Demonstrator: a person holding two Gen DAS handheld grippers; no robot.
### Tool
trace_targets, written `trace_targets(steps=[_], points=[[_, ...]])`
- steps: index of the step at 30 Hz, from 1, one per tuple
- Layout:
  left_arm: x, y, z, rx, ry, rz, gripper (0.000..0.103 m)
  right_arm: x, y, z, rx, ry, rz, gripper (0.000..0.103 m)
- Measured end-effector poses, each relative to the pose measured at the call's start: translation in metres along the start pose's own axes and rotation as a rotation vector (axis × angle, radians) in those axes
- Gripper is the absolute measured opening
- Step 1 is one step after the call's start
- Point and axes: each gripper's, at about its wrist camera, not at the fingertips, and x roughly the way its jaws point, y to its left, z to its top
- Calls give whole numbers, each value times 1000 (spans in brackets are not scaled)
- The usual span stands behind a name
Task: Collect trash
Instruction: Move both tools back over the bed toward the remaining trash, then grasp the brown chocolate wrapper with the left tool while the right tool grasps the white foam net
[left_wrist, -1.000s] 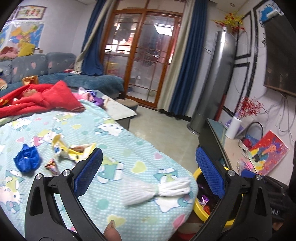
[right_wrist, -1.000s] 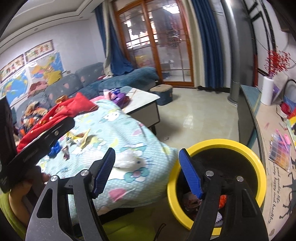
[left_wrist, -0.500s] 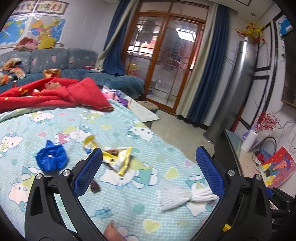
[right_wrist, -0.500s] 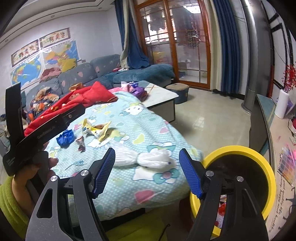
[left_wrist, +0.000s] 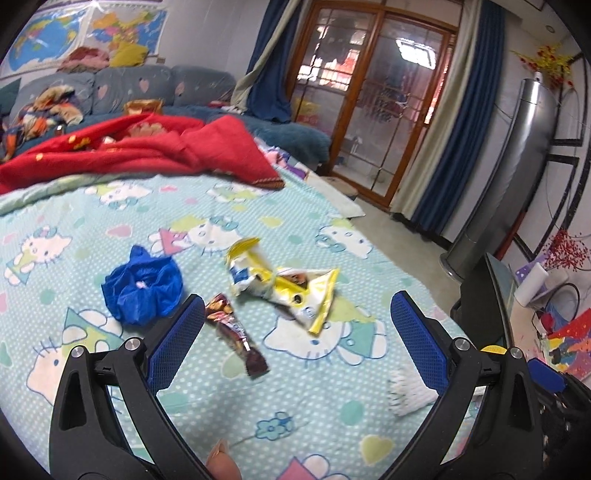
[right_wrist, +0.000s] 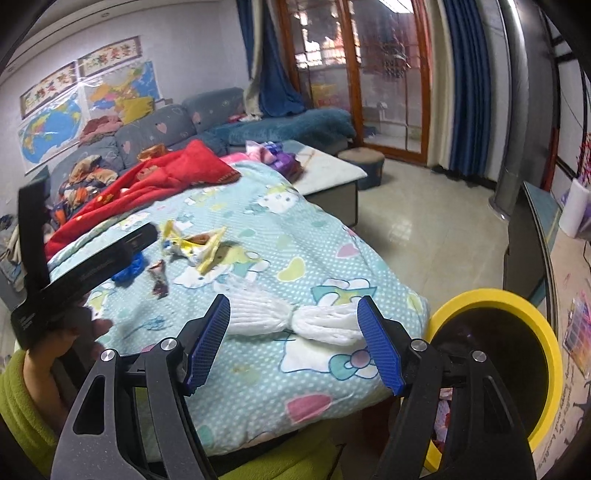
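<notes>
Both claws gape, nothing gripped. Left claw hangs over the bed, brown candy wrapper between its fingers, yellow wrapper and blue bag just beyond. Right claw frames the white foam net near the bed edge; yellow bin beside it.

Printed cloth quilt, matt. Glossy foil wrapper; crinkled blue plastic bag. Smooth yellow plastic bin.

Snack wrappers and a candy wrapper lie on the bedspread; a wastebasket stands right of it.
</notes>
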Motion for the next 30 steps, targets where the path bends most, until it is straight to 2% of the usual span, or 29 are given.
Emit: trace_targets(steps=[6,9,11,16,19,22,24,28,30], points=[[16,13,-6,-41,62,-2,91,29,-13,1,42,70,-18,69],[24,18,-8,-66,101,-7,80,42,-16,0,58,94,-23,69],[30,21,-10,-78,126,-6,77,47,-18,-1,64,103,-28,69],[49,30,-18,-127,227,1,60,60,-25,-7,82,131,-33,69],[51,33,-19,-141,241,10,52,65,-26,-12,83,149,-28,69],[50,32,-20,-133,247,14,47,66,-25,-16,80,152,-27,65],[50,33,-21,-138,250,13,42,66,-24,-17,71,153,-26,57],[48,36,-20,-149,253,15,34,67,-24,-17,70,155,-17,49],[48,36,-20,-154,254,18,30,66,-23,-18,55,157,-15,38]])
